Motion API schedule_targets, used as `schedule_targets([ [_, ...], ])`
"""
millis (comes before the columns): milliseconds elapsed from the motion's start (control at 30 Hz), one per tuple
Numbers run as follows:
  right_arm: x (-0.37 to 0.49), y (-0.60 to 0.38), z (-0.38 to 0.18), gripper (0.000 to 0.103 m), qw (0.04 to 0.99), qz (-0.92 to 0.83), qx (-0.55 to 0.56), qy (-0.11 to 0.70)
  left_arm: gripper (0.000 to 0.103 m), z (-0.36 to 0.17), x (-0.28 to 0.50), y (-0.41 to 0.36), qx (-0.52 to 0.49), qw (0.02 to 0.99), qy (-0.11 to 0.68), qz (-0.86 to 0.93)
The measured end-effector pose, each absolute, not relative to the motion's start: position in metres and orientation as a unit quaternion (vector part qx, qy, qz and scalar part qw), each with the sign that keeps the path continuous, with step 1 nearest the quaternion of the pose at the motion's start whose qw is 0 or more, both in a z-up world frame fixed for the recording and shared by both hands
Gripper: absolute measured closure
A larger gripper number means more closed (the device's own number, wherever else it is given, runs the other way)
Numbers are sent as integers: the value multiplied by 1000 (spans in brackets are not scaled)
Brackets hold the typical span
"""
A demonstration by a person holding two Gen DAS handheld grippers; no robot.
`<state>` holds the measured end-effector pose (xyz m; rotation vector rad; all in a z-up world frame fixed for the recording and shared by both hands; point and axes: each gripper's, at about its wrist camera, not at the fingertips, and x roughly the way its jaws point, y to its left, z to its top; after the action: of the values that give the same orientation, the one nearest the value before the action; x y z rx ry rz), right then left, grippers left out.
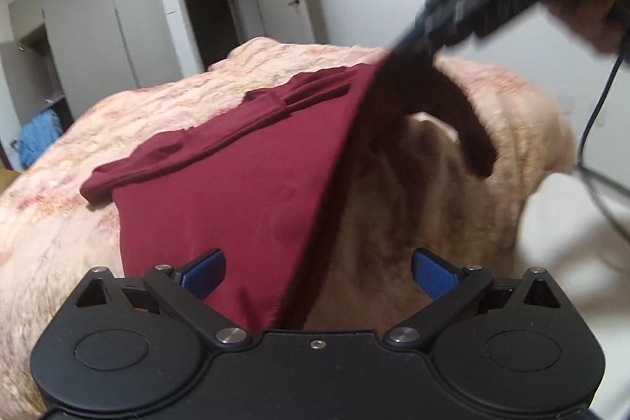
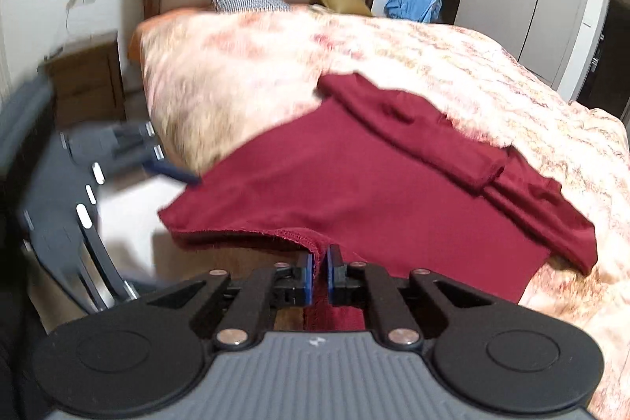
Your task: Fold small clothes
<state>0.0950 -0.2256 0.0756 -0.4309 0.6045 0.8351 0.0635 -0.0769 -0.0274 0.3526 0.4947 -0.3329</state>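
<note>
Right tool [image 2: 323,272]: raised, angled down, clenched on maroon garment [image 2: 354,191] hem | Left tool [image 1: 318,276]: fingers spread, cloth edge lying between them | Garment: partly lifted off floral-quilted bed [image 2: 472,65]

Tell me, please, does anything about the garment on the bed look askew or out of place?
The maroon garment lies unevenly: its sleeve is bunched across the top, and one hem corner is lifted off the blanket.

Motion blurs the right tool [image 1: 397,44] at the maroon garment's [image 1: 236,191] corner; the bedside cabinet [image 2: 88,81] is smeared.
</note>
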Motion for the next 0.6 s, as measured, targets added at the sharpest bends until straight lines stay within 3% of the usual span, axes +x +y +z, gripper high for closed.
schedule_targets([
  [67, 98, -229, 87, 95, 850, 398, -198, 282, 19, -35, 72, -83, 192, 943, 239, -132],
  [133, 98, -231, 94, 95, 853, 397, -196, 276, 43, -42, 78, -82, 207, 943, 242, -100],
  [267, 93, -235, 104, 95, 861, 390, -196, 262, 65, -40, 76, -61, 200, 946, 243, -80],
  [400, 90, -241, 105, 95, 866, 384, -191, 258, 95, -27, 68, -37, 207, 951, 222, -64],
  [600, 87, -244, 101, 95, 869, 375, -198, 255, 100, 15, 82, -16, 189, 957, 208, -73],
])
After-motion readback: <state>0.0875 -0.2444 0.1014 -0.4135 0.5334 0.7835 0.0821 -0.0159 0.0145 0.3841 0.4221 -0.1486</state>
